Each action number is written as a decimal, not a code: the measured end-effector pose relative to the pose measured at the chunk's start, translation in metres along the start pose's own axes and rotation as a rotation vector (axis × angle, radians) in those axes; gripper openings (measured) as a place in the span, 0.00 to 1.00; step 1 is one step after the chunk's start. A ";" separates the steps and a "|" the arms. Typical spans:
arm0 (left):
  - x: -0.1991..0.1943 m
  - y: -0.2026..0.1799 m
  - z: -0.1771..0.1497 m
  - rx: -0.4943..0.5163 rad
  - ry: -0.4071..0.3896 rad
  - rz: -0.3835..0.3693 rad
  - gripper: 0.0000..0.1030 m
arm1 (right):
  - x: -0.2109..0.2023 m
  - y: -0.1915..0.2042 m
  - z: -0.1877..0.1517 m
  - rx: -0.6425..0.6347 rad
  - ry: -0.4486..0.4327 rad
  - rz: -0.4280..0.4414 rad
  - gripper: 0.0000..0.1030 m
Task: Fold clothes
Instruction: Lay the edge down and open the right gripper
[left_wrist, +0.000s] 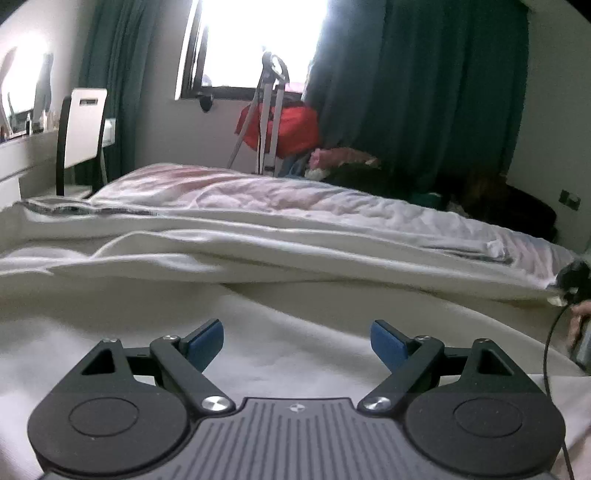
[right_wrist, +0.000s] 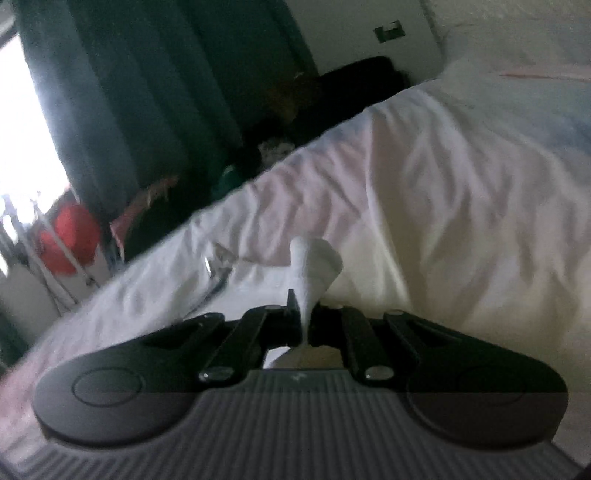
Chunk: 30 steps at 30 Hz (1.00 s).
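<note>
The cloth (left_wrist: 295, 295) lies spread on the bed (left_wrist: 258, 199). The left gripper (left_wrist: 297, 343) sits over it. Behind the bed, a chair (left_wrist: 83, 129) stands left, a window (left_wrist: 258, 40) in the middle, curtains (left_wrist: 417, 81) right.

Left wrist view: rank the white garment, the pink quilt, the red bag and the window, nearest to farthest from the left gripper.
1. White garment, directly under the open left gripper.
2. Pink quilt, mid-bed.
3. Red bag, beyond the bed.
4. Window, back wall.
</note>
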<state>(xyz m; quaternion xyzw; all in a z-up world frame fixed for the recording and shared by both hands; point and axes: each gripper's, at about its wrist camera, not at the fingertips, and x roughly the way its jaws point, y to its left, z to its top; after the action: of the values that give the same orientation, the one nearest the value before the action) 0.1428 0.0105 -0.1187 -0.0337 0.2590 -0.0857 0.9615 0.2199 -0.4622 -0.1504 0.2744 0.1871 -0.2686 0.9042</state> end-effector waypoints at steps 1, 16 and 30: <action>0.000 -0.001 0.000 0.004 0.002 -0.001 0.86 | 0.003 -0.004 -0.004 -0.009 0.030 -0.012 0.08; -0.036 -0.014 0.002 0.151 -0.078 0.018 0.86 | -0.145 0.043 -0.017 -0.270 0.058 0.195 0.73; -0.107 0.023 -0.003 0.071 -0.001 0.142 0.88 | -0.263 0.063 -0.042 -0.459 0.016 0.437 0.73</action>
<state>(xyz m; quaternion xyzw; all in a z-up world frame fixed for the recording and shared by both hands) 0.0541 0.0527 -0.0709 0.0190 0.2569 -0.0266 0.9659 0.0424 -0.2921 -0.0306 0.0989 0.1866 -0.0166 0.9773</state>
